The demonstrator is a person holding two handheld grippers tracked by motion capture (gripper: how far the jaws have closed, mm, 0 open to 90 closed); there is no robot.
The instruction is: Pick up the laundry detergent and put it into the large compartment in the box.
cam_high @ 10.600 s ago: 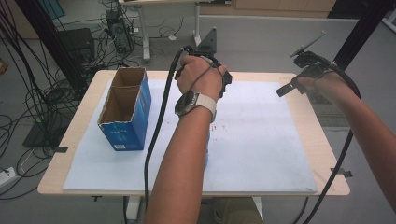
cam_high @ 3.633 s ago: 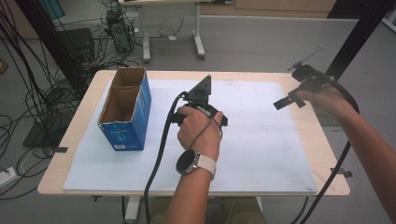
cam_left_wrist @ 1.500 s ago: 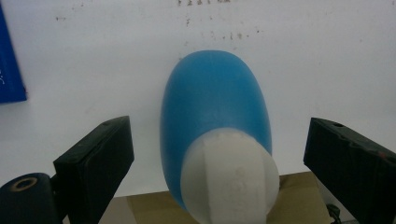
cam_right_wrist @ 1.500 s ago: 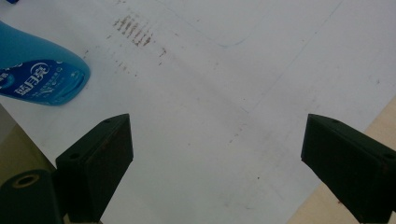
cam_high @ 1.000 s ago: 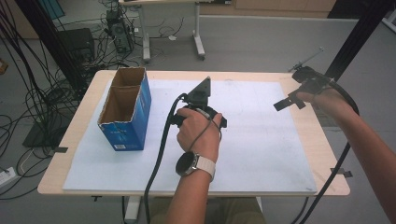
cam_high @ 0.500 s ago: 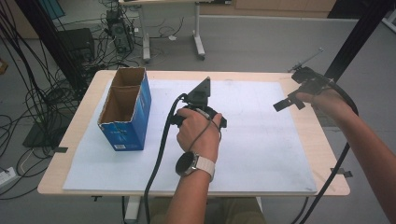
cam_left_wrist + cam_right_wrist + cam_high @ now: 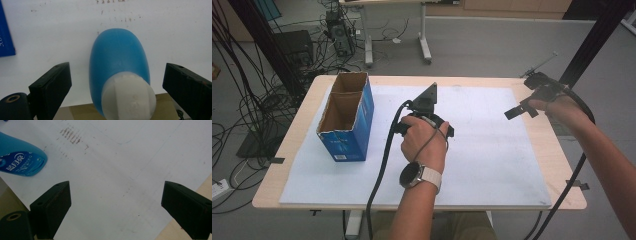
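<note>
A blue bottle (image 7: 119,60) with a white cap (image 7: 128,96) lies on the white mat (image 7: 492,150), cap end toward the left gripper's camera. My left gripper (image 7: 117,83) is open, its jaws wide on either side of the bottle and clear of it. In the high view the left gripper (image 7: 424,117) sits over the middle of the mat under the hand, which hides the bottle. My right gripper (image 7: 528,95) hovers open near the table's right edge, holding nothing. In the right gripper view (image 7: 116,202) the bottle's labelled base (image 7: 21,158) lies far off at upper left.
An open-topped blue cardboard box (image 7: 344,117) with two compartments stands on the left of the mat; its side shows as a blue edge (image 7: 5,32). Bare wooden table (image 7: 562,165) borders the mat. Cables trail from both grippers off the front.
Early on, the left hand drew back from the far edge to the mat's middle. Over the last second both grippers have held almost still.
</note>
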